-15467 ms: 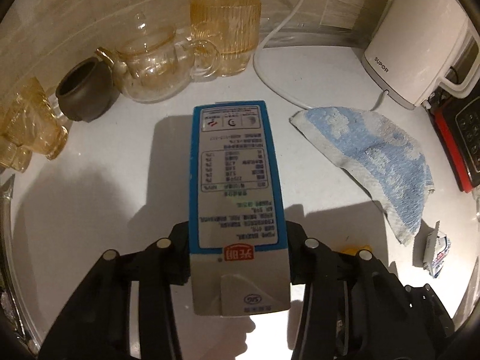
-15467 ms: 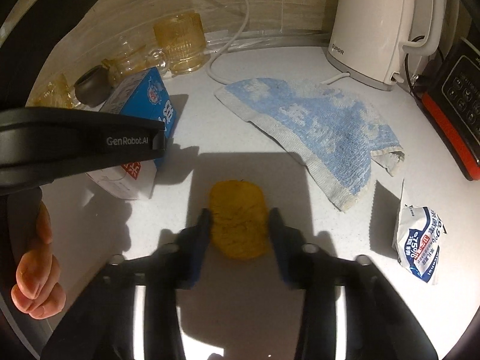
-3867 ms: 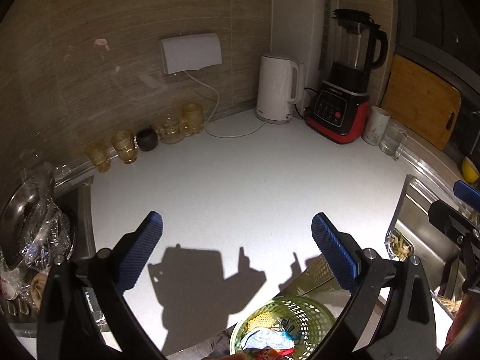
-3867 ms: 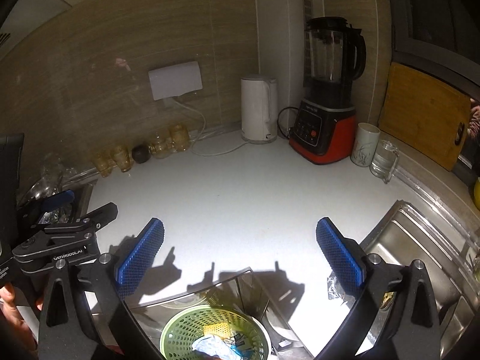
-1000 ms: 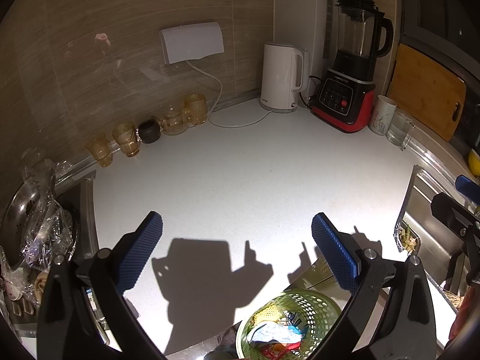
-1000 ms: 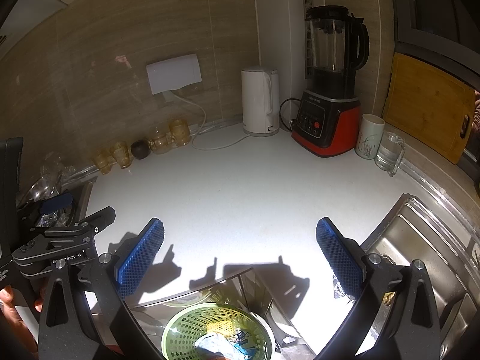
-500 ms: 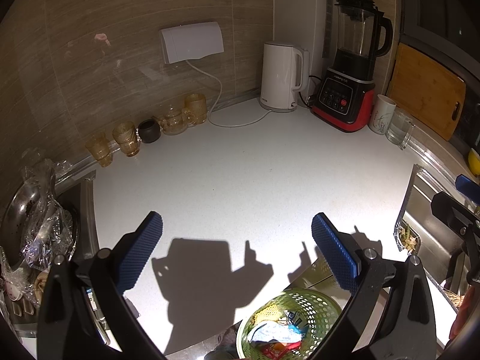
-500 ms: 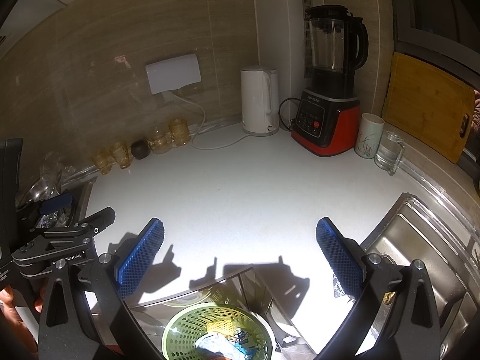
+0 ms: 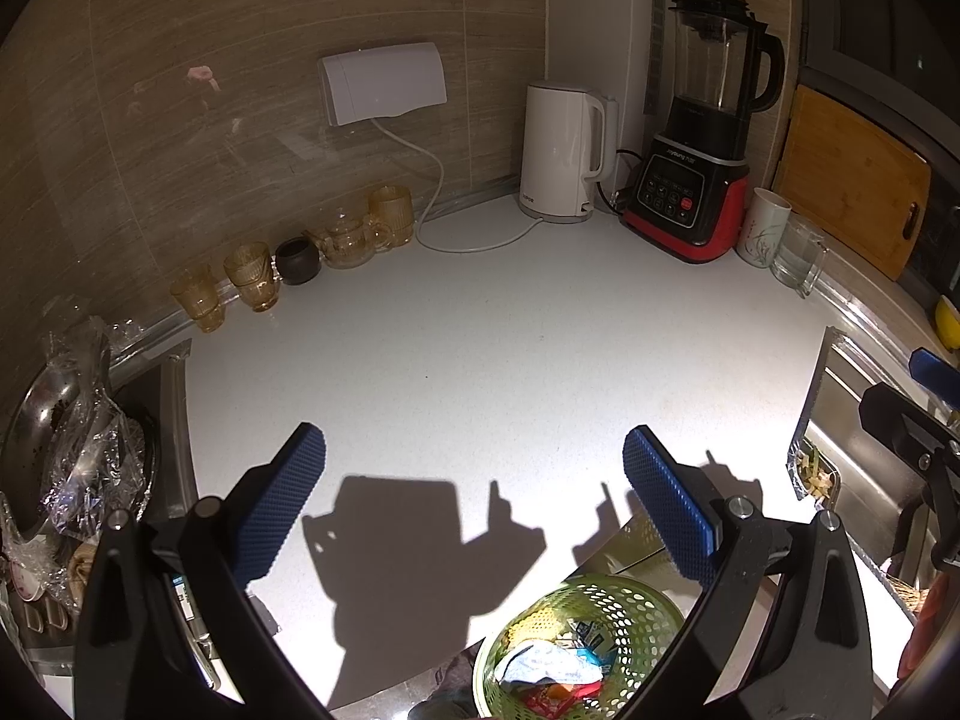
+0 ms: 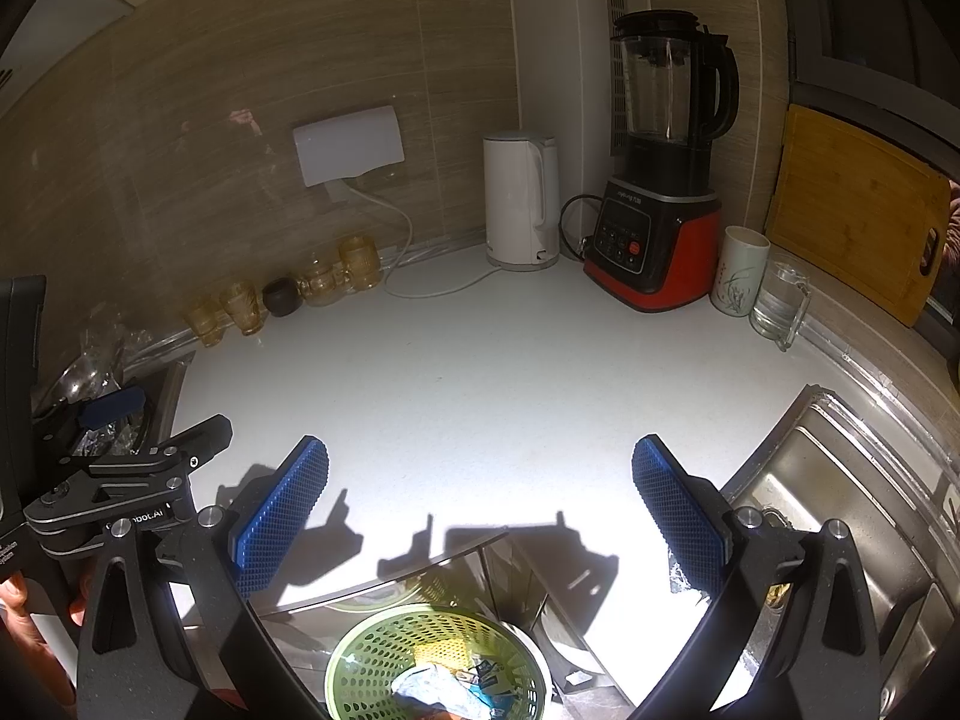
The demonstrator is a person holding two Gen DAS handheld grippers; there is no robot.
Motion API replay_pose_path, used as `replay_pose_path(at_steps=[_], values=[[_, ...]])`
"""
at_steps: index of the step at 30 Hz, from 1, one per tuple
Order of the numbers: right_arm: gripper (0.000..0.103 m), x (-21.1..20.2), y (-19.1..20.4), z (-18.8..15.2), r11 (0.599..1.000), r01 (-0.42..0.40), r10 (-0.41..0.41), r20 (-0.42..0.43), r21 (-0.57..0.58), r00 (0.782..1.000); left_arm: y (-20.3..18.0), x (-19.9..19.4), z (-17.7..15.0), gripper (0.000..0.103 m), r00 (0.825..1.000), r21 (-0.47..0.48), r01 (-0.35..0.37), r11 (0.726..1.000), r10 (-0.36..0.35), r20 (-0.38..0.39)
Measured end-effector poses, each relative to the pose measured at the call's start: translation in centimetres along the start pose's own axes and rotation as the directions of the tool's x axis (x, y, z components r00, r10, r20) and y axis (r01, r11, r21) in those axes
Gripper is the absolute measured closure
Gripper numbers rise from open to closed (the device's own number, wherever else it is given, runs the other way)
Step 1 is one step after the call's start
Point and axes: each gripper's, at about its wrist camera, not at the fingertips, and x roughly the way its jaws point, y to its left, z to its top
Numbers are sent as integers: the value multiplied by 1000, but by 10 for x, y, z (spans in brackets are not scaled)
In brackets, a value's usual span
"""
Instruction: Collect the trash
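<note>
both sets of jaws spread wide, empty. counter [image 9: 480, 360] ahead bare of litter; green basket [image 10: 372, 660] below them holds the trash [image 10: 444, 690]. task looks done.

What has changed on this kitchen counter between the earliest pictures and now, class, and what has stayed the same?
The carton, the yellow sponge-like piece, the blue cloth and the snack packet have left the white counter; trash now lies in the green basket below its edge. The left gripper let go of the carton, the right gripper released the yellow piece; both stand open, pulled back. The kettle and amber glasses stayed put.
</note>
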Motion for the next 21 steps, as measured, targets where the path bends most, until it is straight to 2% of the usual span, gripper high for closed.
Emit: replay_pose_path(at_steps=[21], values=[[2,2,1,-1,1000,-1,1,-3,-1,1000,-2,0,0,8,1000,-2,-1,1000,1,-1]])
